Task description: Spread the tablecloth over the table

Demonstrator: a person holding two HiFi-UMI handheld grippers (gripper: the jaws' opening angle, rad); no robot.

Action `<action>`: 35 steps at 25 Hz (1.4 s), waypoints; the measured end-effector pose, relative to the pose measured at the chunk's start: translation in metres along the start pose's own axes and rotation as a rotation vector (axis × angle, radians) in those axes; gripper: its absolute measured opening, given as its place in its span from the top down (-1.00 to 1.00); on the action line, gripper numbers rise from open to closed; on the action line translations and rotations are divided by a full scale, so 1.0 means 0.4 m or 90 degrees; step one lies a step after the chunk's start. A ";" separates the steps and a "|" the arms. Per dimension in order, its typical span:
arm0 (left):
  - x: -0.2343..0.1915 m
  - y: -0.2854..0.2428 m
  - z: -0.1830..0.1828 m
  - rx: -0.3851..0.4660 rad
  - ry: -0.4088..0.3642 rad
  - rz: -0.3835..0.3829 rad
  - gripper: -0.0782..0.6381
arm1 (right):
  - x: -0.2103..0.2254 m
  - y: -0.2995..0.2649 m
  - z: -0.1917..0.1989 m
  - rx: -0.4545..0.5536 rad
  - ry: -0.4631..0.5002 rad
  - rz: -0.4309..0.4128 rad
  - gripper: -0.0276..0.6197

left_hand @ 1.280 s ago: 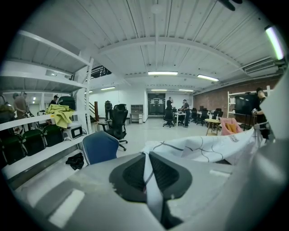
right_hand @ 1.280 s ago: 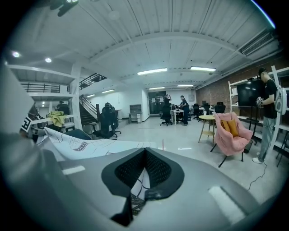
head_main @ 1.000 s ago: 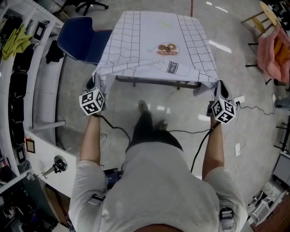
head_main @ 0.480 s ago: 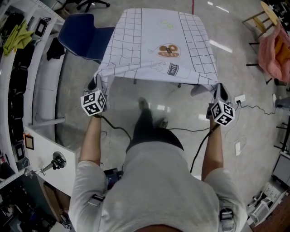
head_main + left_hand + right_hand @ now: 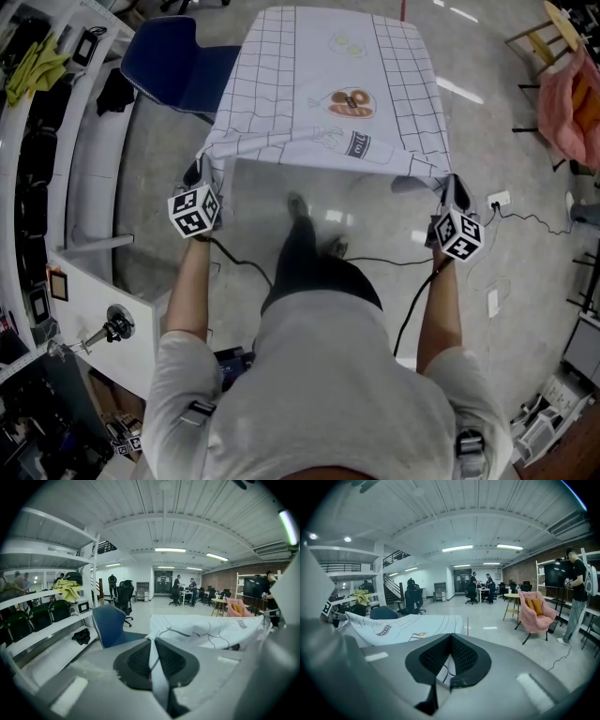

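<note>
In the head view, the tablecloth (image 5: 328, 84) is seen laid over the table. The tabletop itself is hidden beneath it. The far part lies flat. The near hem is lifted clear and hangs in the air past the near edge, above the glossy floor (image 5: 309, 192). Each near corner is pinched: one by the left gripper (image 5: 194, 172), one by the right gripper (image 5: 455, 184). The grippers are held wide apart and level, presumably so that the hem is stretched straight and can be drawn down evenly over the near edge. The cloth is thin and white, ruled with a dark grid and printed with food drawings at its middle. It sags slightly between the grippers and is crumpled at both corners. A blue chair (image 5: 178, 75) stands just beside the table's left edge.

In the left gripper view, the fingers (image 5: 136, 660) are pressed together on a narrow folded strip of the cloth, which runs up between the dark ribbed pads. Beyond them, the cloth is seen billowing in soft folds toward the table.

In the right gripper view, the fingers (image 5: 464, 656) are likewise closed on the cloth. A small lined patch of it shows in the cleft between the textured pads. The rest stretches away to the left, smooth and taut. A pink armchair (image 5: 534, 611) stands well apart on the right.
</note>
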State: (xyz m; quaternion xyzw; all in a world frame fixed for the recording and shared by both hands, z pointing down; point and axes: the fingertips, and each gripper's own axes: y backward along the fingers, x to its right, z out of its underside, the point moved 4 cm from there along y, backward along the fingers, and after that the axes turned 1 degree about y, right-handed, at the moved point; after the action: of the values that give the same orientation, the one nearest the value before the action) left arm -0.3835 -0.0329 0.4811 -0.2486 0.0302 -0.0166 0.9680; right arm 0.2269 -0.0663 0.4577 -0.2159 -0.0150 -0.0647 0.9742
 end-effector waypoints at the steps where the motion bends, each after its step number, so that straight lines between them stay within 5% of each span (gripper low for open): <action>1: 0.001 0.003 -0.001 -0.003 -0.001 0.000 0.71 | -0.001 0.003 0.000 -0.004 0.000 0.000 0.90; 11: 0.027 -0.032 0.074 -0.043 -0.025 -0.003 0.72 | -0.019 -0.021 0.062 -0.050 0.036 -0.004 0.90; 20: -0.002 -0.078 0.139 -0.078 0.009 -0.010 0.71 | -0.010 -0.063 0.082 -0.083 0.059 0.012 0.90; 35: -0.007 -0.173 0.406 -0.173 -0.030 -0.034 0.71 | -0.014 -0.136 0.391 -0.168 0.044 0.044 0.89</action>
State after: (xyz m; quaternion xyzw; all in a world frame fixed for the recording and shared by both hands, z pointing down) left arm -0.3767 -0.0153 0.6567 -0.3785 0.0032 -0.0322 0.9250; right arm 0.2138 -0.0483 0.6218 -0.3403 0.0350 -0.0400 0.9388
